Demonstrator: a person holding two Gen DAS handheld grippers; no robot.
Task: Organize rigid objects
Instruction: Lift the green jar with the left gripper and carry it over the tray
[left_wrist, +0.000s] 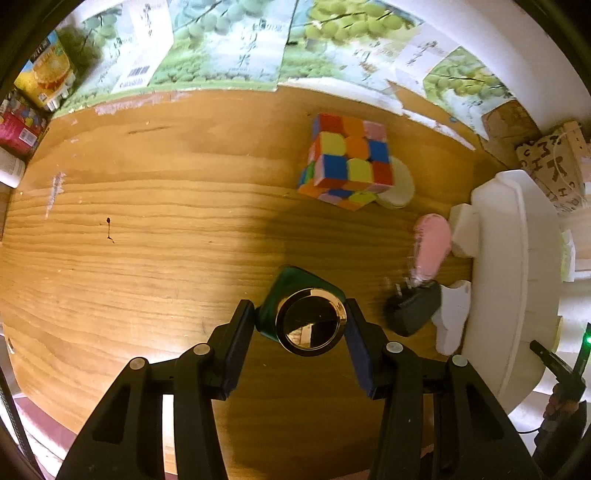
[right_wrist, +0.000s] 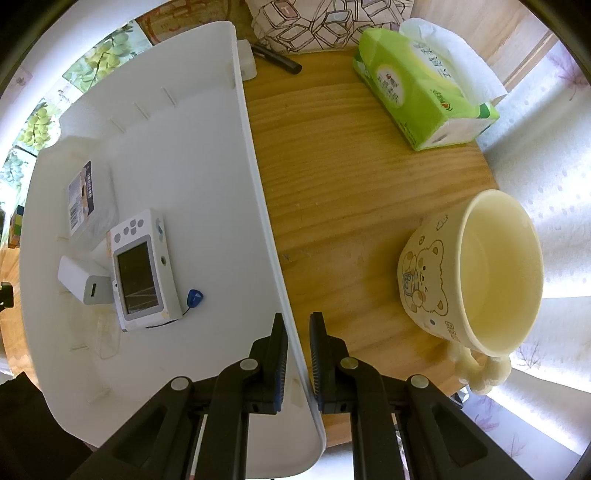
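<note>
I have the left gripper (left_wrist: 300, 325) pinching a dark green bottle (left_wrist: 291, 291) by its sides, gold cap (left_wrist: 311, 322) toward the lens. It looks clear of the bench (left_wrist: 147, 221), which suits carrying it across to the white bin (left_wrist: 498, 280) on the right. The right gripper (right_wrist: 298, 345) straddles the bin's near wall (right_wrist: 266, 206), its jaws nearly together on that rim; I judge this steadies the bin while things go in.

Inside the bin lie a small white device with a screen (right_wrist: 140, 273), a white power bank (right_wrist: 83, 282) and a flat packet (right_wrist: 81, 203). Left on the wood: a puzzle cube (left_wrist: 349, 158), a pink thing (left_wrist: 432, 247) and a black plug (left_wrist: 413, 306) just beside the bin.

The bench is pale grained wood, scuffed. A cream mug (right_wrist: 480, 273) and a green tissue pack (right_wrist: 417, 92) sit on its far side. Grape-print cartons (left_wrist: 229, 48) line the back edge.
</note>
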